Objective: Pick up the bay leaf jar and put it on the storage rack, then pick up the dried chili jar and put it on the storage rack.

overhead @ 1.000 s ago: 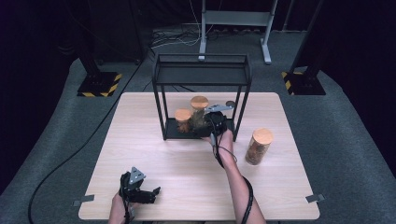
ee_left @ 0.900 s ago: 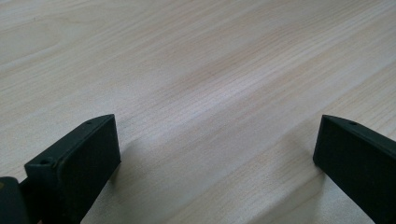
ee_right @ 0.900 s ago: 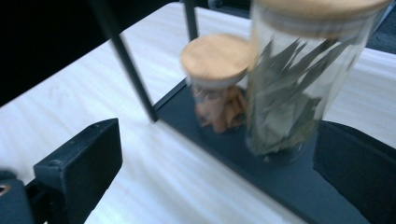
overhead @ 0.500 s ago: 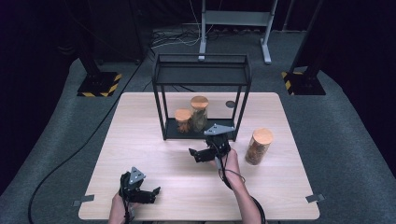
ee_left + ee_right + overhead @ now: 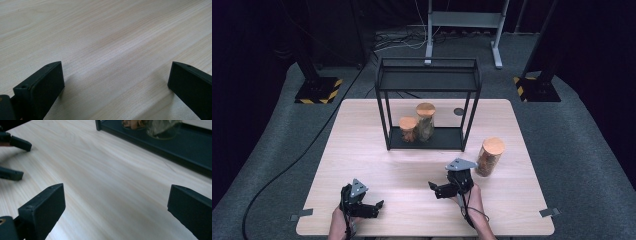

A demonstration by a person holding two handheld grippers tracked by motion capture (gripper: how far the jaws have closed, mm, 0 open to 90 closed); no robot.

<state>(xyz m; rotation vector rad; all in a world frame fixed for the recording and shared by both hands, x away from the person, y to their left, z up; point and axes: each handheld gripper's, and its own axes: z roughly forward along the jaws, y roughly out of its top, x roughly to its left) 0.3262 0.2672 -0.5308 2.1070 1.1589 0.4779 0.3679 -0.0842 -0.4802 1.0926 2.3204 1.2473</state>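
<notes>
- Right gripper (image 5: 443,189) has pulled back from the rack (image 5: 427,139) to the near table edge, jaws spread wide and empty; the tall jar (image 5: 425,121) it left now stands on the rack's bottom shelf, beside the short jar (image 5: 408,129).
- Left gripper (image 5: 371,207) rests low at the near edge, jaws apart, holding nothing.
- Third jar (image 5: 488,156) waits on the table (image 5: 362,130), right of the rack, likely next.
- Rack's right front post stands between that jar and the shelf.

Black rack (image 5: 427,80); cork-tan lids on jars (image 5: 490,156); pale wood-grain table (image 5: 362,150); black grippers (image 5: 442,189).
</notes>
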